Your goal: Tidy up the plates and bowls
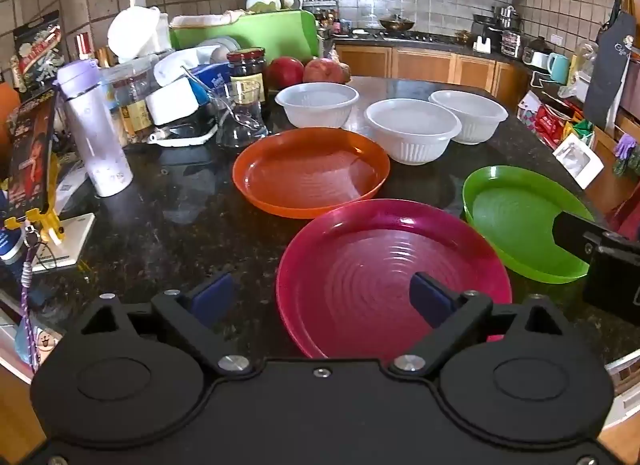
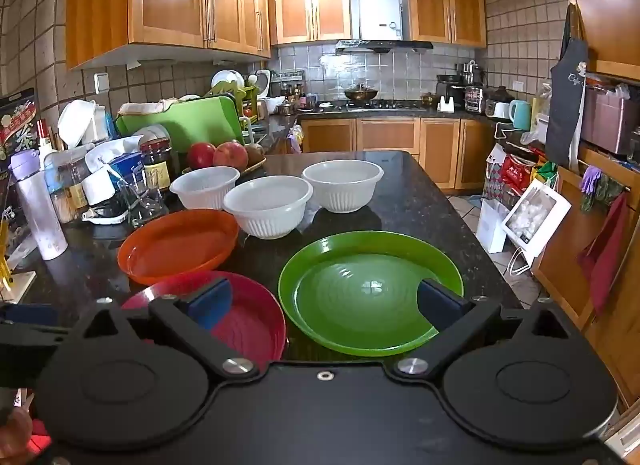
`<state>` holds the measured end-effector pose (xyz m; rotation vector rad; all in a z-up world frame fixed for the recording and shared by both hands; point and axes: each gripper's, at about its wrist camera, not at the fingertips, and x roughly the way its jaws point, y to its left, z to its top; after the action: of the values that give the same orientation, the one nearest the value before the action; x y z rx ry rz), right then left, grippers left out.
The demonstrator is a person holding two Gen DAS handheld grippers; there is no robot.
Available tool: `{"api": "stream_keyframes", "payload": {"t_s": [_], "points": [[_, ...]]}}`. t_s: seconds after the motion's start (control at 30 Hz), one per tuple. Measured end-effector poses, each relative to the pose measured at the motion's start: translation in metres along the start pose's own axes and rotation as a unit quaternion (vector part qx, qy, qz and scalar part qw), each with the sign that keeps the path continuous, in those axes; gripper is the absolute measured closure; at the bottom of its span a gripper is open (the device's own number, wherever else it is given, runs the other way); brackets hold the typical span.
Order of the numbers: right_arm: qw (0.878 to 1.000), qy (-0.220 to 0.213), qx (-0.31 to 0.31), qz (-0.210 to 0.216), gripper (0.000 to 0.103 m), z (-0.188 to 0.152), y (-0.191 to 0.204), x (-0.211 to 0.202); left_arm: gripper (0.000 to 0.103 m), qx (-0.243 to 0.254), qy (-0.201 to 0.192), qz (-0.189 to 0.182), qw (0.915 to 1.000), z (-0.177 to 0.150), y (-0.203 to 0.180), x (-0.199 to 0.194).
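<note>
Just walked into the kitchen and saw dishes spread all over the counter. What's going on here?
A person holds a gripper in each hand over the dark counter, about to sort dishes. Nothing is held yet: the left gripper hangs open above the pink plate, and the right gripper hangs open near the green plate. An orange plate and three white bowls sit separately behind them, none stacked.

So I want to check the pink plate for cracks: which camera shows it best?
The left wrist view: the pink plate fills the foreground, ridged centre and most of the rim visible, only its near edge behind the open left tongs. The right wrist view shows it partly hidden behind the right tongs.
</note>
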<state>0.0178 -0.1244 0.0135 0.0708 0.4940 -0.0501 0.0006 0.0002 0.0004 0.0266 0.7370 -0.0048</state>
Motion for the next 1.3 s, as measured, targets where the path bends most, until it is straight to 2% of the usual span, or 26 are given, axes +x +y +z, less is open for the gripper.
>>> {"api": "stream_keyframes", "payload": {"t_s": [0.07,0.13,0.3,0.6,1.0,1.3], "points": [[1.000,0.000,0.000,-0.001,0.000,0.000,0.000,0.000,0.008,-0.001,-0.004,0.001,1.0000,0.002,0.001,0.002],[1.000,0.001,-0.001,-0.003,0.000,0.000,-0.001,0.000,0.008,-0.001,-0.027,0.008,0.9996,-0.004,0.000,-0.008],[1.000,0.008,-0.002,-0.003,0.000,-0.002,0.002,0.003,0.008,-0.006,-0.016,0.005,0.9998,-0.005,-0.002,-0.009],[0.999,0.030,0.002,-0.014,0.002,-0.004,-0.002,0.007,0.008,-0.003,-0.024,0.010,0.9997,-0.013,-0.010,-0.010],[1.000,0.027,0.004,-0.016,0.002,-0.003,-0.003,0.007,0.008,0.004,-0.042,0.006,0.9991,-0.014,-0.014,-0.016],[1.000,0.023,0.003,-0.015,0.002,-0.005,-0.003,0.005,0.007,0.000,-0.074,0.001,0.9973,-0.013,-0.011,-0.023]]}}
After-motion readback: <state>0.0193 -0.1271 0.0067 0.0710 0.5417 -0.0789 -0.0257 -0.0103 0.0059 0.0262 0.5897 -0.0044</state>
